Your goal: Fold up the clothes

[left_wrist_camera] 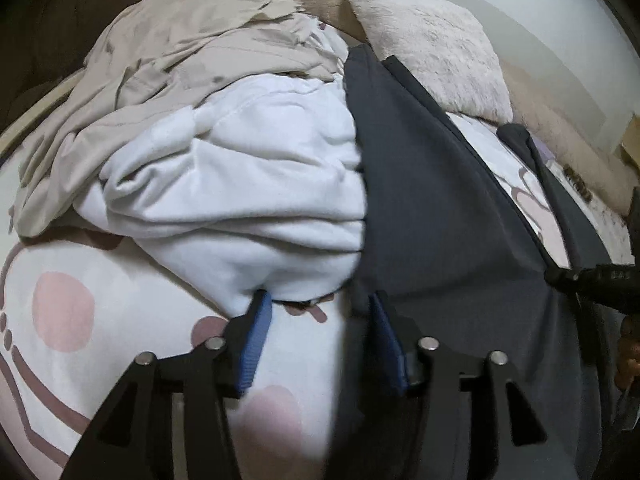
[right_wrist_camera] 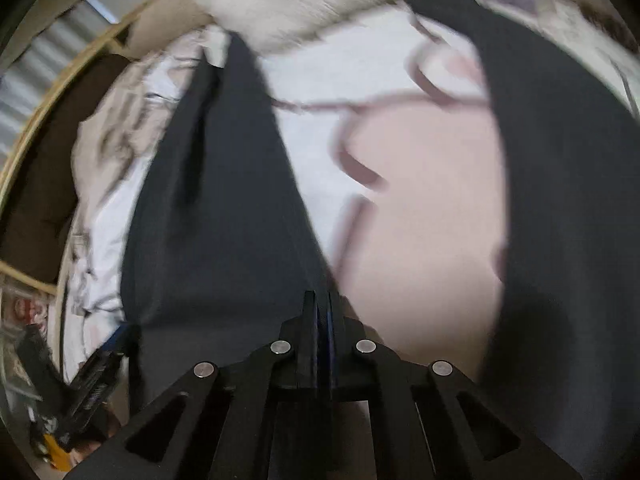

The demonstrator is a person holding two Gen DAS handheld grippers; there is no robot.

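- The left gripper (left_wrist_camera: 316,300) is seen with its blue-padded fingers (left_wrist_camera: 256,332) spread apart and released; nothing is pinched between them, only the patterned bedsheet (left_wrist_camera: 64,312) and the near edge of the dark grey garment (left_wrist_camera: 432,208) being seen in the gap.
- The left finger tip is placed against the lower fold of a bunched white garment (left_wrist_camera: 248,192); the right finger tip is laid on the dark grey garment's left edge.
- The right gripper (right_wrist_camera: 322,300) is seen with its fingers clenched together, pad against pad. Their tips meet at the lower edge of the dark grey garment (right_wrist_camera: 216,216); whether cloth is pinched between them cannot be told, as the view is blurred.
- The dark grey garment is spread lengthwise on the bed, just right of the white garment and touching it.
- A crumpled beige garment (left_wrist_camera: 168,52) is heaped behind and partly over the white one, towards the far side of the bed.
- A fluffy cream cushion (left_wrist_camera: 432,52) is seen beyond the dark garment's far end.
- The bedsheet is printed with pink circles and brown lines.
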